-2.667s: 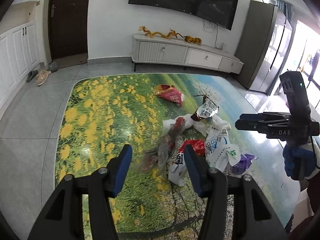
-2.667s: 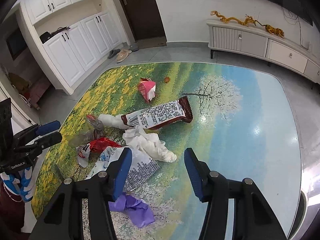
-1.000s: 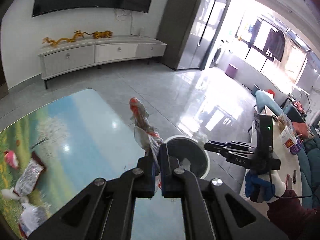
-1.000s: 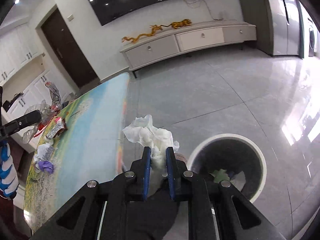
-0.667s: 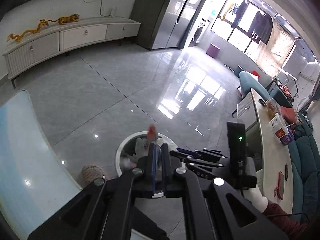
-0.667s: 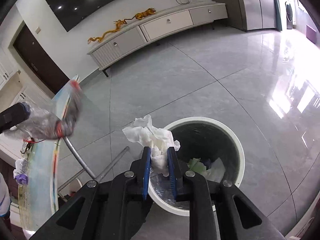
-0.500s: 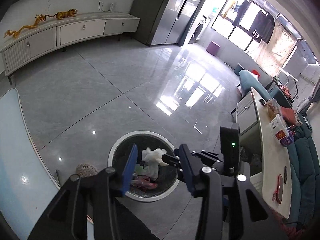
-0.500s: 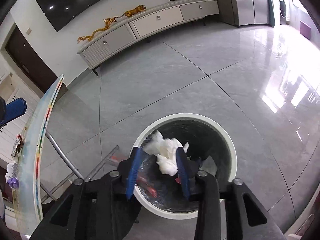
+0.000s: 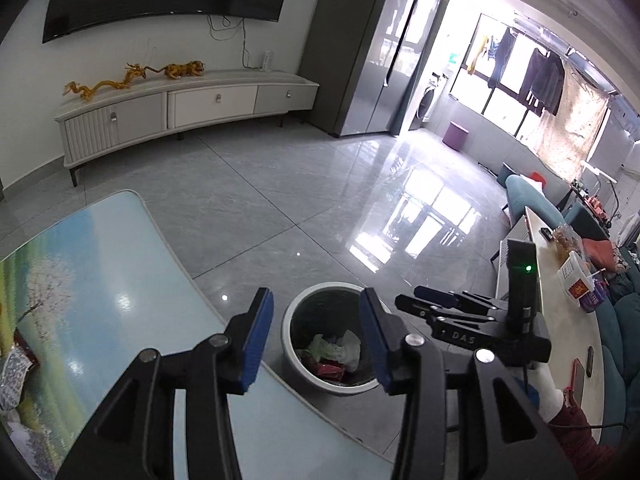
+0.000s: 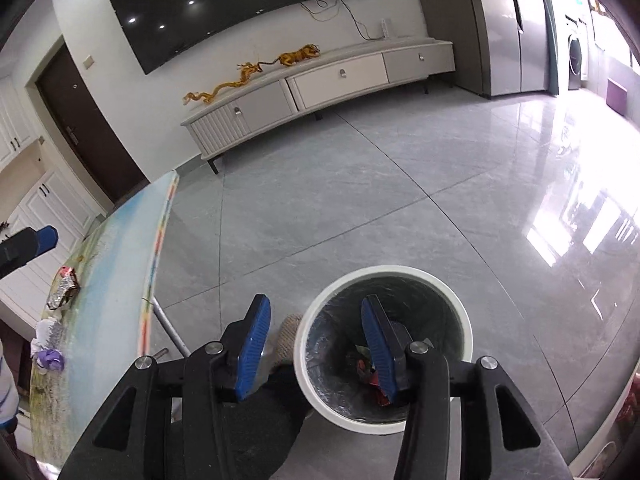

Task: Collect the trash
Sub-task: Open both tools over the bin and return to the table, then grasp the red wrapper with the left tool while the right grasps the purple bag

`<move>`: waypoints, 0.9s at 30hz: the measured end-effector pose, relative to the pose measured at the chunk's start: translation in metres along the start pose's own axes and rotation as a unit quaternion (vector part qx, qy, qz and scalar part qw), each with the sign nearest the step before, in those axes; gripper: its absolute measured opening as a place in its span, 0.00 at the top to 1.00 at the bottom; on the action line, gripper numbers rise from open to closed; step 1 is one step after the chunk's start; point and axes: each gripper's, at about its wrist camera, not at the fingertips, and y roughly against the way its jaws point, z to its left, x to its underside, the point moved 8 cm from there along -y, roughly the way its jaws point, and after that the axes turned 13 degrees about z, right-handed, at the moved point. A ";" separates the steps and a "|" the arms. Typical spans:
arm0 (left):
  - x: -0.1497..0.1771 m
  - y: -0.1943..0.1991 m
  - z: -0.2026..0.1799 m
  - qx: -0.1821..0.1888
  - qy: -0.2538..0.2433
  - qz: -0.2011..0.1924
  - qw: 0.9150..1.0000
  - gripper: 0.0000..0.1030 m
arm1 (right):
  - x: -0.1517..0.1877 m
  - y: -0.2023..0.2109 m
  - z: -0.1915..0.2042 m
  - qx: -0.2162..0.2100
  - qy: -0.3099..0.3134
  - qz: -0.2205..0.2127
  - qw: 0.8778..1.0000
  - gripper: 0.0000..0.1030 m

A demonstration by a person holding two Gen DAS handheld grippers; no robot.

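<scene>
The trash bin (image 9: pixel 294 356) — round, white-rimmed, dark inside — stands upright on the grey floor just right of the table (image 9: pixel 100 280), mouth facing up, holding crumpled white, green and red trash (image 9: pixel 334 354). Left gripper (image 9: pixel 316 338) and right gripper (image 10: pixel 316 344) both hang above it — fingers spread, empty.

Right gripper's finger (image 10: pixel 378 350) covers part of the trash bin's (image 10: pixel 384 276) inside; wrappers (image 10: pixel 370 376) there too small to identify; snack packet (image 9: pixel 16 364) on the table (image 9: pixel 120 280) cut off at the left edge
</scene>
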 end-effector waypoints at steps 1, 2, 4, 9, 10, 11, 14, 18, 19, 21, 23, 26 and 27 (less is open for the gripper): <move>0.005 0.010 0.006 -0.006 0.003 -0.007 1.000 0.59 | -0.003 0.008 0.012 -0.003 0.010 -0.007 1.000 0.56; 0.010 0.021 0.014 -0.013 0.005 -0.015 1.000 0.59 | -0.005 0.015 0.022 -0.005 0.018 -0.014 1.000 0.56; 0.022 0.041 0.028 -0.029 0.011 -0.028 0.999 0.59 | -0.009 0.029 0.046 -0.013 0.038 -0.026 0.999 0.56; 0.062 0.089 0.078 -0.063 0.040 -0.052 0.996 0.59 | -0.013 0.053 0.106 -0.029 0.089 -0.044 0.995 0.56; 0.071 0.097 0.087 -0.070 0.047 -0.056 0.995 0.59 | -0.013 0.056 0.119 -0.032 0.100 -0.046 0.993 0.56; 0.081 0.107 0.099 -0.076 0.055 -0.060 0.994 0.59 | -0.013 0.059 0.130 -0.034 0.109 -0.047 0.992 0.56; 0.112 0.133 0.132 -0.097 0.085 -0.071 0.989 0.59 | -0.011 0.065 0.163 -0.040 0.140 -0.048 0.988 0.56; 0.154 0.162 0.179 -0.128 0.129 -0.078 0.980 0.59 | -0.004 0.065 0.208 -0.056 0.176 -0.042 0.982 0.56; 0.166 0.166 0.192 -0.135 0.142 -0.078 0.978 0.59 | -0.001 0.062 0.218 -0.061 0.185 -0.038 0.980 0.55; 0.189 0.176 0.215 -0.148 0.167 -0.075 0.972 0.59 | 0.007 0.054 0.242 -0.069 0.205 -0.024 0.976 0.55; 0.210 0.181 0.234 -0.161 0.188 -0.070 0.966 0.59 | 0.015 0.041 0.263 -0.080 0.225 -0.006 0.971 0.54; 0.238 0.183 0.255 -0.167 0.216 -0.061 0.960 0.59 | 0.030 0.021 0.294 -0.094 0.252 0.023 0.963 0.53; 0.246 0.181 0.260 -0.165 0.223 -0.057 0.959 0.59 | 0.035 0.012 0.306 -0.101 0.262 0.036 0.959 0.53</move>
